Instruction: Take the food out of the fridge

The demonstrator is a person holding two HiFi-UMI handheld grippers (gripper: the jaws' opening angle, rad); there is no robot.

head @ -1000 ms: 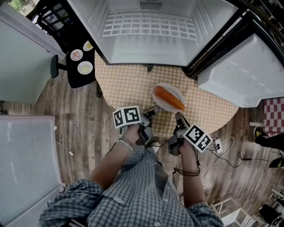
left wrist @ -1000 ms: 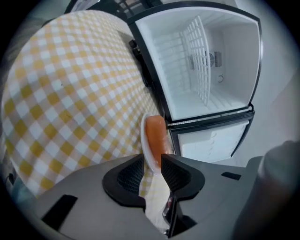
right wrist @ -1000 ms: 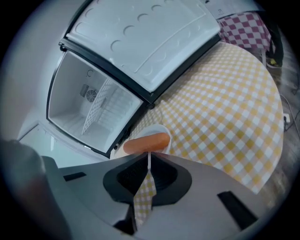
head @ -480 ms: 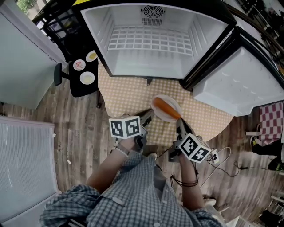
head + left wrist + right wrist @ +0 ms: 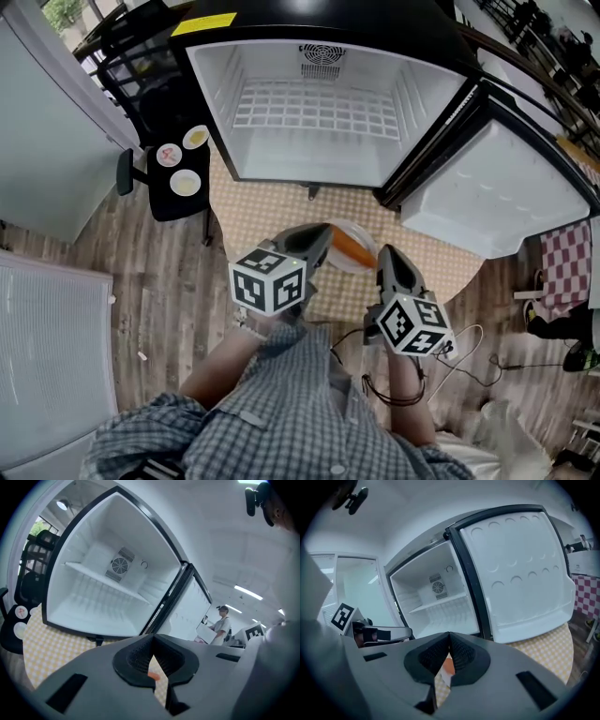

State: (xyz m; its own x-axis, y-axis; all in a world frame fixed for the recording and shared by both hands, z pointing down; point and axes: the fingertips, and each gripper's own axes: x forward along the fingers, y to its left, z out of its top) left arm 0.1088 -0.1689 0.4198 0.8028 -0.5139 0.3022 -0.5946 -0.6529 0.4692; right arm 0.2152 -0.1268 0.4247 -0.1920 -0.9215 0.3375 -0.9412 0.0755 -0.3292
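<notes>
An orange, carrot-like food (image 5: 353, 247) lies on a white plate (image 5: 348, 226) on the checkered tabletop (image 5: 267, 202), just before the open, empty fridge (image 5: 319, 112). My left gripper (image 5: 324, 234) hangs above the plate's left side with its jaws shut and nothing in them. My right gripper (image 5: 385, 255) is raised beside the plate's right side, also shut and empty. In the left gripper view the closed jaws (image 5: 152, 637) show a sliver of the orange food (image 5: 153, 676) below them. The right gripper view shows its closed jaws (image 5: 449, 634) over the orange food (image 5: 448, 666).
The fridge door (image 5: 487, 202) stands swung wide to the right. A black chair (image 5: 178, 169) with three small plates is left of the table. A red checked cloth (image 5: 562, 262) lies at the far right. A person (image 5: 220, 625) stands far behind.
Both grippers have risen from table height toward the camera and rolled, moving up off the plate. The plate with the orange food stays where it was.
</notes>
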